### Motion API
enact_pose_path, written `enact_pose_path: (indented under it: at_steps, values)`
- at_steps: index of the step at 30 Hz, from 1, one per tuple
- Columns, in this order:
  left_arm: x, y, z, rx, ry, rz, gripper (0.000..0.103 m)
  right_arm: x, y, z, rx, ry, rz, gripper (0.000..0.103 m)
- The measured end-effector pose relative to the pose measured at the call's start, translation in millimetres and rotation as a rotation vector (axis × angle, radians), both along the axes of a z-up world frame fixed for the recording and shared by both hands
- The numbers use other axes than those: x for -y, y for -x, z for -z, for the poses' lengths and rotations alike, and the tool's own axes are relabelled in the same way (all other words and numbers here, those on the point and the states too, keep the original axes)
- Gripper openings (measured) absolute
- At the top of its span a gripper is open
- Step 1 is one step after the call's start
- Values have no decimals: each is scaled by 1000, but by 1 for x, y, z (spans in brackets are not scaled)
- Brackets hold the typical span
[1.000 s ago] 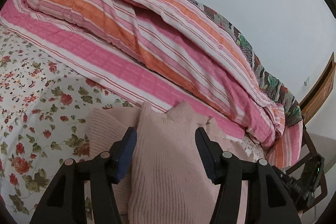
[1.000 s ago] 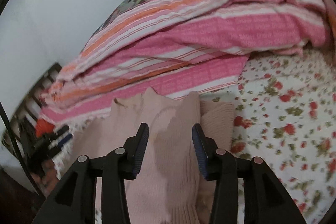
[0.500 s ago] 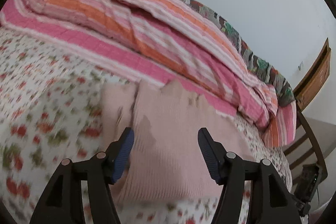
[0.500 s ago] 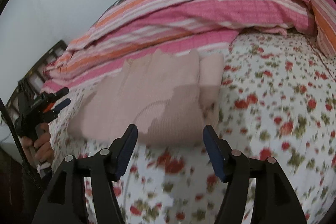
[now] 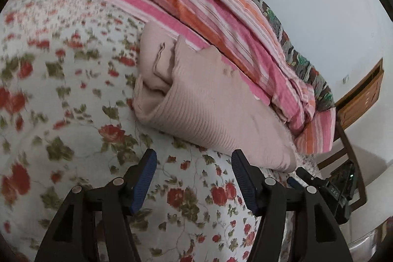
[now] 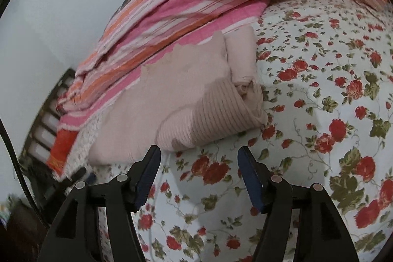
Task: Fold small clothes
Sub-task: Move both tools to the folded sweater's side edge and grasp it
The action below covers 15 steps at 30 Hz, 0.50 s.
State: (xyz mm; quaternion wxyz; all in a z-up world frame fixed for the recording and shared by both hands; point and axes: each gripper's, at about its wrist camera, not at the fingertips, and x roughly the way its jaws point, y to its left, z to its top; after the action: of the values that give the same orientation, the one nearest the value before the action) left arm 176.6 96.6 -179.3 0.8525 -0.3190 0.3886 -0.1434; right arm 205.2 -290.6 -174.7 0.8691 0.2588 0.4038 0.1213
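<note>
A pale pink ribbed knit garment (image 5: 211, 102) lies folded on the floral bedsheet (image 5: 61, 114), against the striped quilt. It also shows in the right wrist view (image 6: 196, 100), with a smoother pink piece tucked at its right side. My left gripper (image 5: 194, 158) is open and empty, just short of the garment's near edge. My right gripper (image 6: 197, 154) is open and empty, close to the garment's near edge. The right gripper's black body shows at the lower right of the left wrist view (image 5: 329, 190).
A pink, orange and white striped quilt (image 5: 221, 6) is heaped along the far side of the bed, against a white wall. A wooden headboard (image 5: 361, 95) stands at the right. The floral sheet (image 6: 331, 102) spreads wide to the right of the garment.
Both grippers have pulled back off the pink garment toward the near side of the bed. The garment now lies folded ahead of the fingertips instead of between them.
</note>
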Motion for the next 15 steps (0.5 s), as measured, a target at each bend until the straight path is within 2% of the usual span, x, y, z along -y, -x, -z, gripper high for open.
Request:
enact_pose_path:
  at_steps: [6,10,15]
  values:
    - [-5,-10,9,-5,84,-19,61,0,-18,6,6,-21,74,68]
    - [-1,-20,6,37,38,-45,61,-4,-31,9,2,-7,102,68]
    - [8,-39,3,30,-6,-79,58,-6,-41,10,3,32,113,66]
